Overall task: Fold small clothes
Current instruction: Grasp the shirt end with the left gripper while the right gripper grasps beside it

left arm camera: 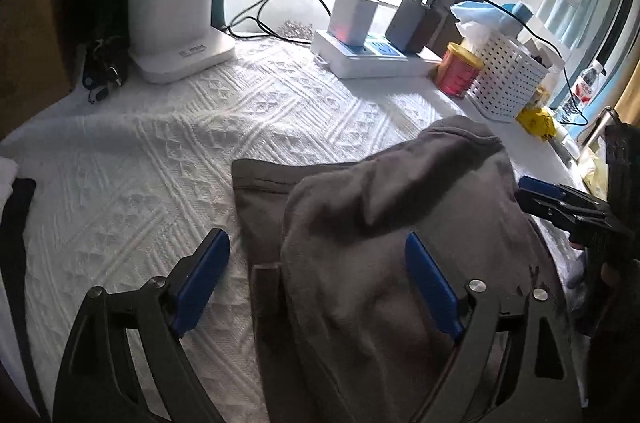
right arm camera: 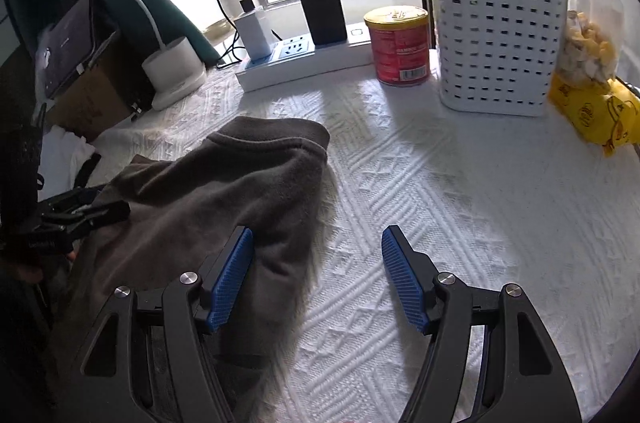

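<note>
Left tongs [left arm camera: 316, 287] wide, right tongs [right arm camera: 316, 279] wide, flanking grey garment [left arm camera: 380, 199]; red can [right arm camera: 398, 45], white basket [right arm camera: 500, 39] behind.

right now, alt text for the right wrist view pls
The open right tool hovers over the edge of a rumpled grey garment on a white textured cloth. Behind stand a red can, a white basket and a power strip.

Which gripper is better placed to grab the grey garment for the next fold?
Left, probably. The open left gripper already straddles the grey garment; the open right gripper mostly spans bare bedspread.
</note>
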{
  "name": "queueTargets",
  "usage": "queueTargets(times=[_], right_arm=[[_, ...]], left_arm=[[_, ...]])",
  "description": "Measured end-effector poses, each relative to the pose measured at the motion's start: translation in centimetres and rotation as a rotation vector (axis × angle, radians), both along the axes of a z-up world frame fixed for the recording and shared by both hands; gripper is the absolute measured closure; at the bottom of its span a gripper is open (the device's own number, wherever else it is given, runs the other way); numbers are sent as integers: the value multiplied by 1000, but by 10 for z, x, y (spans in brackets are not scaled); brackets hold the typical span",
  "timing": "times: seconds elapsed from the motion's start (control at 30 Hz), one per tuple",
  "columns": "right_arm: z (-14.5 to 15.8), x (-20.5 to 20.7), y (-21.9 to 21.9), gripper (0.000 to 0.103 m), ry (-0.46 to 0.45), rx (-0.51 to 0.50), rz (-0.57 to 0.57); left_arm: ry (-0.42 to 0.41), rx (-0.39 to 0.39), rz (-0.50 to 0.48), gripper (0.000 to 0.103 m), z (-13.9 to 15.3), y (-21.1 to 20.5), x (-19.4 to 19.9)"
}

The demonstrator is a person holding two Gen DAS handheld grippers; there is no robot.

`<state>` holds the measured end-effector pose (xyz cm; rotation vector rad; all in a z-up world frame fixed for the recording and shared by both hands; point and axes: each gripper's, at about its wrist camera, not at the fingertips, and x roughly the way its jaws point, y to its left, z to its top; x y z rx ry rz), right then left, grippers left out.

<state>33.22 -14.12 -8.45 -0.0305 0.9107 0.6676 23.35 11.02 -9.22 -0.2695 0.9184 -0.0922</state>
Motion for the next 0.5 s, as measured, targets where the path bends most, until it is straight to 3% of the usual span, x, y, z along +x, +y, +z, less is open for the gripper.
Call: queueTargets(times=[0.13, 0.33, 0.5], right_arm=[[3, -2, 1, 33, 17, 49, 26], [-2, -9, 17, 32, 14, 32, 73], [-2, -13, 27, 32, 11, 16, 118]], left_arm=[[34, -4, -54, 14, 1, -10, -2], [16, 113, -66, 14, -2, -32, -5], [10, 108, -114, 14, -3, -41, 0]])
